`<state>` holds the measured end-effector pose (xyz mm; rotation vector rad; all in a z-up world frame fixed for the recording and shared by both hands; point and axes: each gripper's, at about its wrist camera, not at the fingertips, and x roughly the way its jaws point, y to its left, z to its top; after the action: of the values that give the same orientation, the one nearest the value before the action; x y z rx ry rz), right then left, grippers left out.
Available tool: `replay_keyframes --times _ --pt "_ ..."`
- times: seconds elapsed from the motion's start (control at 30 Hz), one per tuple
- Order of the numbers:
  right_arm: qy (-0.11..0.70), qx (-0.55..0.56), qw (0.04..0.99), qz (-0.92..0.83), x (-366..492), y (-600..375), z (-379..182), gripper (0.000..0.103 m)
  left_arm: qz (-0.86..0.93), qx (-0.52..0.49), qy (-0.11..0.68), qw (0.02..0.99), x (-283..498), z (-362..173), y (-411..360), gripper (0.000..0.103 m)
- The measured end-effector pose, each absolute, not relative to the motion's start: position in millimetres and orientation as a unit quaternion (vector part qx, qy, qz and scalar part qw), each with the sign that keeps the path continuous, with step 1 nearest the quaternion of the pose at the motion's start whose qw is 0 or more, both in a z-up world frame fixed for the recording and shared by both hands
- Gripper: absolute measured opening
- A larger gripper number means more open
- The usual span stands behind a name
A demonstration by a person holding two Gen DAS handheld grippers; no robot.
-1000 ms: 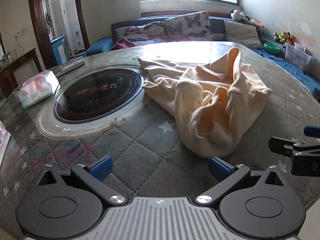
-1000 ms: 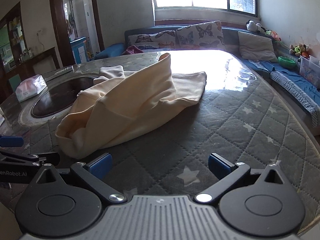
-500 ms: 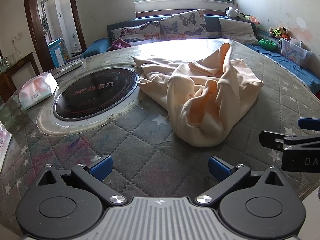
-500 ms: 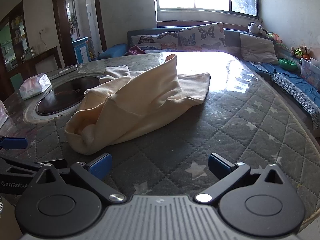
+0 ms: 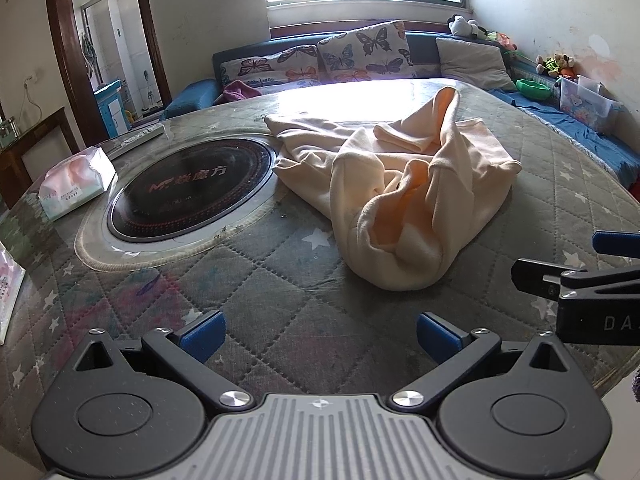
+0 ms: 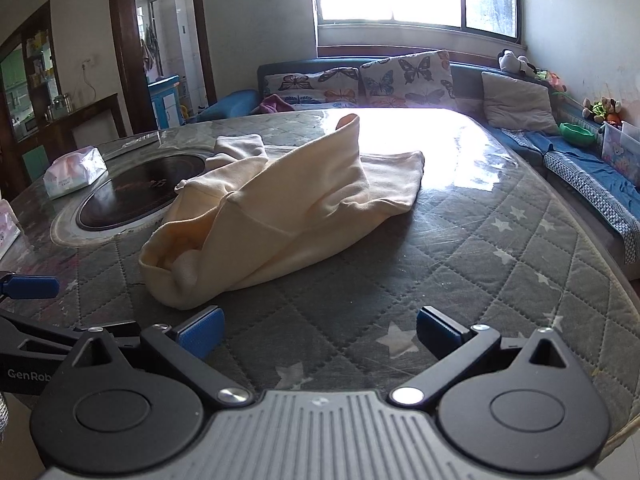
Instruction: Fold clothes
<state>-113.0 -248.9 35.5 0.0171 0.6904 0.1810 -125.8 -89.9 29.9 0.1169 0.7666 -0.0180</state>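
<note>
A crumpled cream-coloured garment (image 5: pixel 404 184) lies bunched on the round quilted table (image 5: pixel 256 288), right of the black cooktop; it also shows in the right wrist view (image 6: pixel 280 208). My left gripper (image 5: pixel 318 338) is open and empty, over the table's near edge, short of the garment. My right gripper (image 6: pixel 318 334) is open and empty, also short of the garment's near end. The right gripper's side shows at the right of the left wrist view (image 5: pixel 580 280). The left gripper's side shows at the left of the right wrist view (image 6: pixel 28 320).
A round black cooktop (image 5: pixel 192 192) is set into the table at the left. A tissue pack (image 5: pixel 76 182) lies beyond it near the left edge. A sofa with butterfly pillows (image 5: pixel 360 52) runs behind the table, and a blue-covered bench (image 6: pixel 592 184) along the right.
Both grippers have pulled back a little and risen, so the garment looks farther away. The garment has not moved. Both stay open.
</note>
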Motion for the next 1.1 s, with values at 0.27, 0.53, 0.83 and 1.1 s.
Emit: replay_keyframes --times 0.27,0.53,0.83,1.1 --pt "0.34 0.008 0.936 0.088 -111 -249 35 0.103 -0.009 0.057 0.375 0.925 -124 30 -89 0.103" --pt "0.341 0.01 0.936 0.089 -108 -249 36 0.103 -0.008 0.059 0.376 0.925 -119 32 -89 0.103" --pt "0.342 0.012 0.935 0.09 -101 -248 39 0.103 -0.007 0.059 0.376 0.925 -112 35 -88 0.103" --pt "0.343 0.011 0.935 0.093 -91 -245 41 0.103 -0.006 0.059 0.376 0.925 -103 39 -85 0.103"
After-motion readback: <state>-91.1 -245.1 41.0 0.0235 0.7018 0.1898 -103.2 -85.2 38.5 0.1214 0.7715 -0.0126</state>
